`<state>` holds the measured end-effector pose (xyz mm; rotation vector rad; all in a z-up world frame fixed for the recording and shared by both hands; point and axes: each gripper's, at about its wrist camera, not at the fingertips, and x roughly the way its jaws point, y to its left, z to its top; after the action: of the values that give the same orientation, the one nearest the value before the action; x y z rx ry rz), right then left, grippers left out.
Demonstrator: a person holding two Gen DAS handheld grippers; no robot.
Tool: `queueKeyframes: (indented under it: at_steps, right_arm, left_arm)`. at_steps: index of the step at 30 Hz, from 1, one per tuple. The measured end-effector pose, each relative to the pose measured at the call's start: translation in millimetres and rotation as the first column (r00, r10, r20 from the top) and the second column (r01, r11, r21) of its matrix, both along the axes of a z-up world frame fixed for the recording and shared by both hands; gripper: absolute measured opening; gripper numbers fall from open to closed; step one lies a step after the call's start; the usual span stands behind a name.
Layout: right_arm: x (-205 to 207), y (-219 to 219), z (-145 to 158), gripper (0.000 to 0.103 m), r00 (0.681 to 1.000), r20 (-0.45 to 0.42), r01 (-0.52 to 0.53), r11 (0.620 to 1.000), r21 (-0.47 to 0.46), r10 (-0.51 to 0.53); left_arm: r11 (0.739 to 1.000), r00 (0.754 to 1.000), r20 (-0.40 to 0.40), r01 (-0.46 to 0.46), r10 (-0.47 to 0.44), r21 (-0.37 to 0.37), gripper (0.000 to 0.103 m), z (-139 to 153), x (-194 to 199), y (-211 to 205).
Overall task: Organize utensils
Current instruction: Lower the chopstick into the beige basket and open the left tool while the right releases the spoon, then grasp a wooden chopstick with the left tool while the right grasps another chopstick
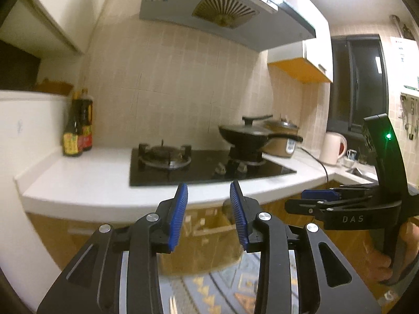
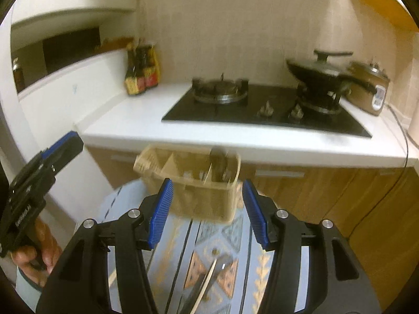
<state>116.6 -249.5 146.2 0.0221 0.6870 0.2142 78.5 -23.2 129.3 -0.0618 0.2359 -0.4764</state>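
Here both the left gripper (image 1: pixel 208 216) and right gripper (image 2: pixel 207 210) gape empty before the blurred utensil basket (image 2: pixel 188 180), its contents indistinct.

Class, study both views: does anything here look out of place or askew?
Yes. The beige plastic utensil caddy sits on the patterned cloth, and loose utensils lie on the cloth outside it. The black lidded wok looks tilted, though fisheye distortion may explain that.

Left gripper (image 1: pixel 208 216): jaws apart, holding nothing. Right gripper (image 2: pixel 207 213): jaws apart, nothing held, level.
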Motion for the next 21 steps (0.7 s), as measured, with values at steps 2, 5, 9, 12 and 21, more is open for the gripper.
queueKeyframes:
  at_steps: [2, 5, 9, 12, 21]
  right_arm:
    - [-3, 2, -14, 0.051, 0.998, -0.060, -0.001, 1.000, -0.012, 0.000]
    - [-4, -1, -37, 0.051, 0.989, -0.148, 0.002, 1.000, 0.005, -0.001]
    - [0, -12, -66, 0.051, 0.961, -0.275, 0.011, 0.998, 0.064, 0.007]
    - [3, -17, -92, 0.044, 0.926, -0.377, 0.017, 0.994, 0.110, 0.025]
    - [7, -8, -171, 0.020, 0.808, -0.589, 0.059, 0.990, 0.128, 0.028]
  left_arm:
    - [1.000, 0.999, -0.044, 0.017, -0.016, 0.012, 0.035, -9, -2, 6]
    - [0.998, 0.997, -0.076, 0.013, -0.008, 0.067, 0.035, -27, -9, 11]
    - [0.989, 0.984, -0.180, 0.021, 0.006, 0.148, 0.035, -58, -3, 13]
    - [0.982, 0.958, -0.285, 0.034, 0.021, 0.185, 0.035, -87, 9, 18]
    - [0.977, 0.841, -0.537, 0.059, 0.061, 0.203, 0.035, -160, 34, 36]
